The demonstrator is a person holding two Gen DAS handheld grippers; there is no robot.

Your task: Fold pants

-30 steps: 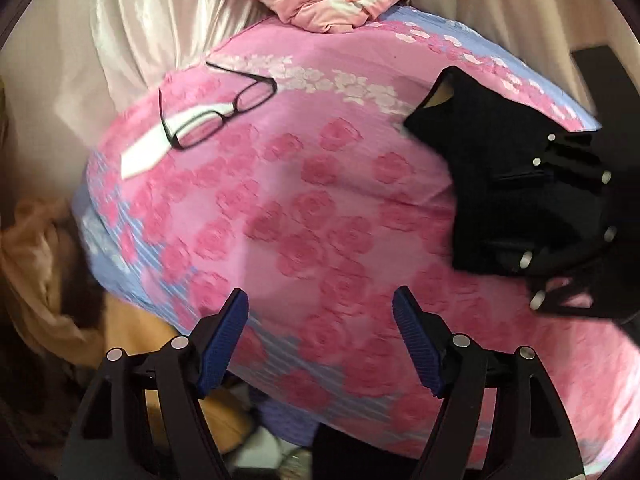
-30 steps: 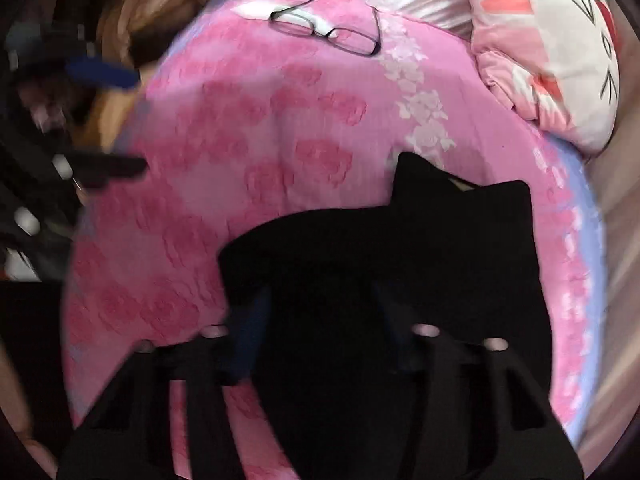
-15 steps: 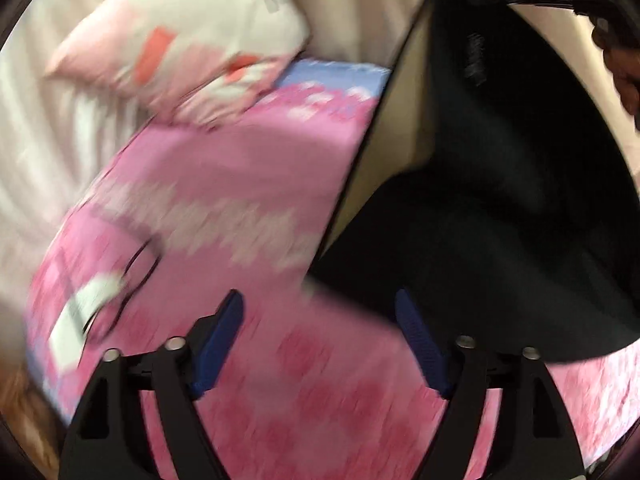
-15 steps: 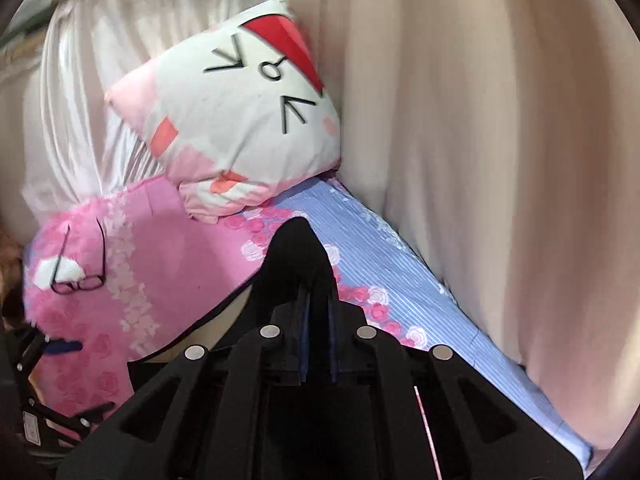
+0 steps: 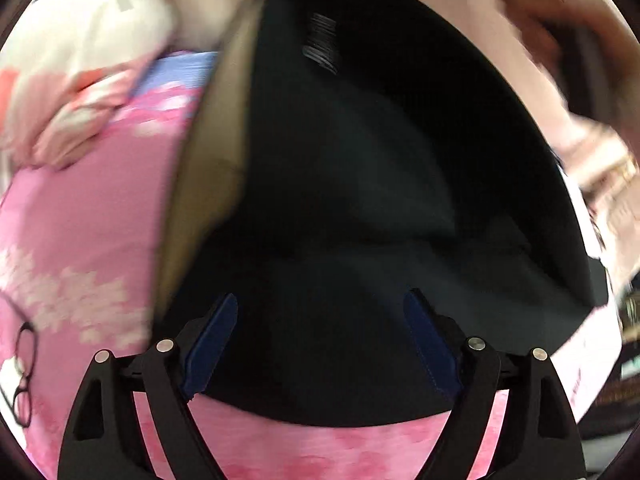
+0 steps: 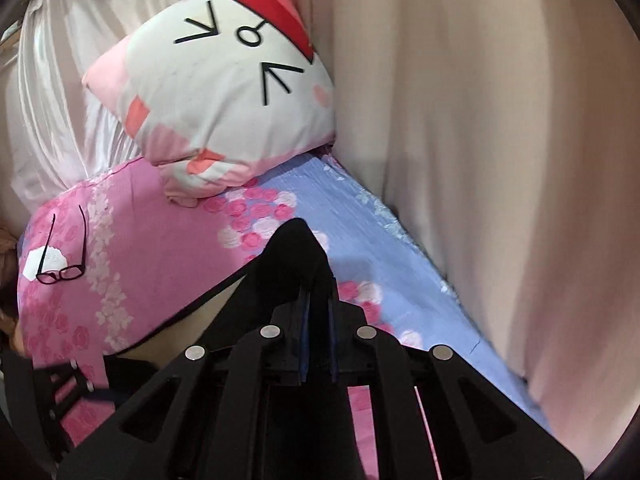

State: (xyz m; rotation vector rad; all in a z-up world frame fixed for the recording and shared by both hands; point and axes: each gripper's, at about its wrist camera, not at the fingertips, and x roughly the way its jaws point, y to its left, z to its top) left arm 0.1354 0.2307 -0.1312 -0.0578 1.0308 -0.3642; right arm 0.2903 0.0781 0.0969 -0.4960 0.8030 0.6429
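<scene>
Both claws are matte black plastic with angular, cut-out linkage arms, each arm pinned by round silver screws. The left claw (image 5: 322, 344) carries dark blue ribbed pads (image 5: 212, 344) inside its fingers; the right claw (image 6: 318, 312) shows thin blue pad edges.

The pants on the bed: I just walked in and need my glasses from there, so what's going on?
A person with two handheld grippers is folding black pants on the pink bedspread. The right gripper has its jaws shut on a corner of the fabric and holds it up above the bed. The left gripper is open, close to the hanging cloth, gripping nothing. Your glasses lie apart on the bedspread, below the pillow.
</scene>
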